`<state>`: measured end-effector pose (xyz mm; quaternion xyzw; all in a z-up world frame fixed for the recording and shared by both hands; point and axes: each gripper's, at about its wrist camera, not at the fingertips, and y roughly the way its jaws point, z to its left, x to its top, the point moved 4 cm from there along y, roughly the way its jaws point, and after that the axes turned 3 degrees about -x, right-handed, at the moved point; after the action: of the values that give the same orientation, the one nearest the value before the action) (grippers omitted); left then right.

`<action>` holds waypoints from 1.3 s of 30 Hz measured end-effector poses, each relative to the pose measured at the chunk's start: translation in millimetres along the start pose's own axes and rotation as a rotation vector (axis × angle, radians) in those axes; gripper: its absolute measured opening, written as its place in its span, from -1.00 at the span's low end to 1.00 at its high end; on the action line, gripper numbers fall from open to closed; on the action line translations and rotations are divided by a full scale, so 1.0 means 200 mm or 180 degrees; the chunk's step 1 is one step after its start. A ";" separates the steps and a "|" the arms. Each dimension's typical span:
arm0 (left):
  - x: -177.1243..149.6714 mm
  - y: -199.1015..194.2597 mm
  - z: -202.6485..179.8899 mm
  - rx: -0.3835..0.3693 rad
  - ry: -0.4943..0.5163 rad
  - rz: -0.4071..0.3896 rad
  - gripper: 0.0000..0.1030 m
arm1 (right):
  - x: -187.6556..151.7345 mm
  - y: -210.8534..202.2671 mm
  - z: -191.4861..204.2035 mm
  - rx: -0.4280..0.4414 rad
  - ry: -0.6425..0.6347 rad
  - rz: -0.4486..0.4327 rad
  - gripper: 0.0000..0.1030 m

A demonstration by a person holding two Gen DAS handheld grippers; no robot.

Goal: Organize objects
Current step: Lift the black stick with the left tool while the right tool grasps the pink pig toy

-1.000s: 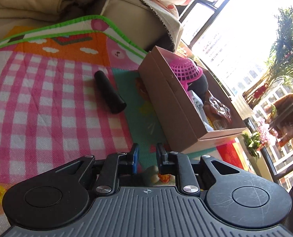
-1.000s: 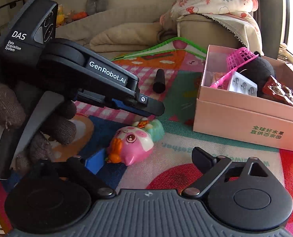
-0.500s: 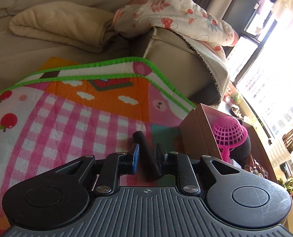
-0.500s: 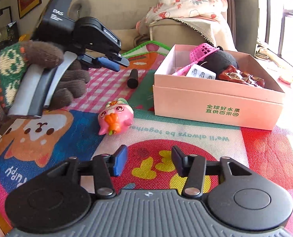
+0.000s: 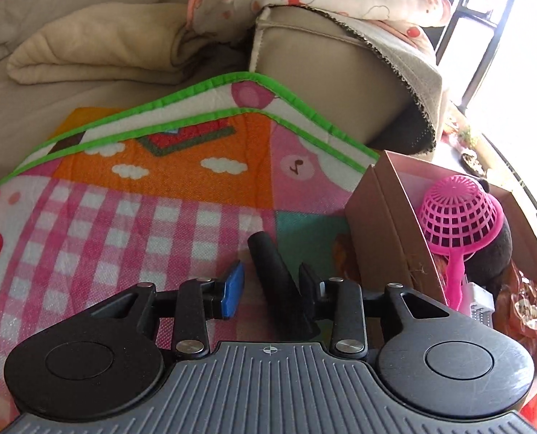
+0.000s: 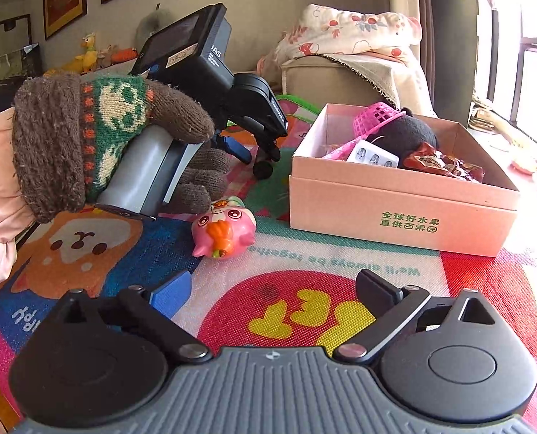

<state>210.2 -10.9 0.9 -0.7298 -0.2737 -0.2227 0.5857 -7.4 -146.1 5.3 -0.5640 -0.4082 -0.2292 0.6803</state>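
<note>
A black cylinder [image 5: 275, 271] lies on the colourful play mat, between the fingers of my left gripper [image 5: 271, 282]. The jaws are open around it, and the right finger is close to or touching it. In the right wrist view the left gripper [image 6: 259, 153] is low over the cylinder's end [image 6: 263, 170]. The pink cardboard box [image 6: 402, 206] holds a pink strainer [image 5: 460, 217], a black plush, a blister pack and a snack bag. A pink fish toy [image 6: 223, 228] lies on the mat. My right gripper [image 6: 272, 289] is open and empty above the mat.
A beige sofa [image 5: 322, 72] with folded blankets stands behind the mat. A window is at the right. The gloved hand [image 6: 98, 137] that holds the left gripper is left of the toy. The mat's green edge [image 5: 196, 90] lies at the back.
My left gripper has opened wider and moved forward around the black cylinder. My right gripper has opened wider and stayed back from the box.
</note>
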 end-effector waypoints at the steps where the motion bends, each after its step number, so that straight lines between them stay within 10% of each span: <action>1: 0.00 0.00 -0.01 0.0015 0.0075 -0.0016 -0.28 | 0.00 0.00 0.00 -0.0003 0.0005 0.0004 0.90; 14: -0.38 -0.36 0.21 -0.0721 0.0461 0.0061 -0.57 | 0.00 0.04 0.00 -0.0047 -0.0022 0.0144 0.91; 26: -0.68 -0.66 0.37 -0.0668 0.0835 -0.0020 -0.56 | 0.23 0.21 0.23 0.0056 -0.0528 0.0162 0.86; 33: -0.69 -0.66 0.36 -0.0627 0.0874 -0.0059 -0.56 | 0.22 0.31 0.24 0.0068 -0.0427 0.0562 -0.03; 39: -0.71 -0.67 0.35 -0.0565 0.0880 -0.0124 -0.56 | 0.14 0.09 0.17 0.0064 -0.0365 0.0532 -0.05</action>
<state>16.0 60.2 -7.9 -0.7356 -0.1838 -0.3556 0.5465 13.1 -105.1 18.8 -0.6014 -0.4003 -0.1350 0.6782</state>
